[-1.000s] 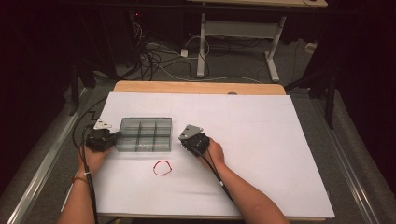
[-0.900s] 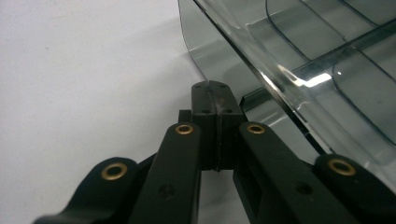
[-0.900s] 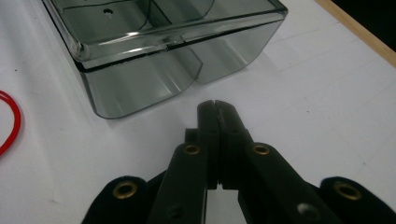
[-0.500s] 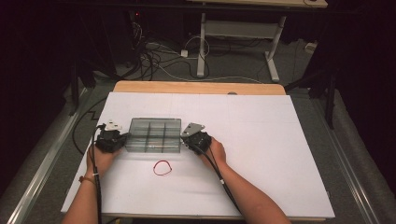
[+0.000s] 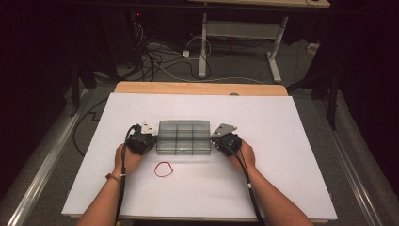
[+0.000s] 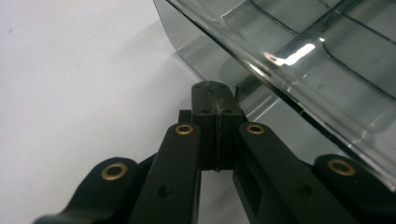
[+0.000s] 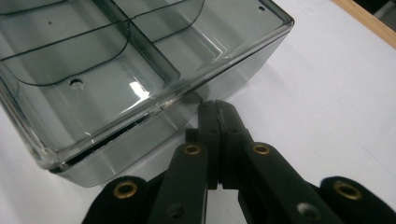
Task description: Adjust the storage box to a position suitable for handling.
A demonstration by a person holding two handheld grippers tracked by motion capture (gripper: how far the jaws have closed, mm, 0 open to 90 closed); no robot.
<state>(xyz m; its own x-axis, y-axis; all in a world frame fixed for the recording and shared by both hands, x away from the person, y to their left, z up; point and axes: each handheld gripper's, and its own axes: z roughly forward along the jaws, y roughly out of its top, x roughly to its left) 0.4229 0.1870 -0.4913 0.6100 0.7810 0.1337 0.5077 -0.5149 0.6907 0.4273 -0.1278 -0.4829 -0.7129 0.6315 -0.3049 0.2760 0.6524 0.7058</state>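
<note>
Box (image 5: pixel 183 137) sits mid desk (image 5: pixel 282 165), red band (image 5: pixel 163 169) just in front. L gripper (image 5: pixel 149 139) at box's left end, R gripper (image 5: pixel 217 142) at right end, both w/ fingers together, holding nothing. Press ends evenly, keep tips low so box slides w/o tipping.

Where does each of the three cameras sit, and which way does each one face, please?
High view: fixed above the person's side, looking forward and down on the white table; forearms, left gripper and right gripper enter from below.
Left gripper view: rides the left gripper, facing the clear compartment box; shut black jaws show.
Right gripper view: rides the right gripper, facing the box's corner; shut jaws show.
Shared: the box appears in all three.
</note>
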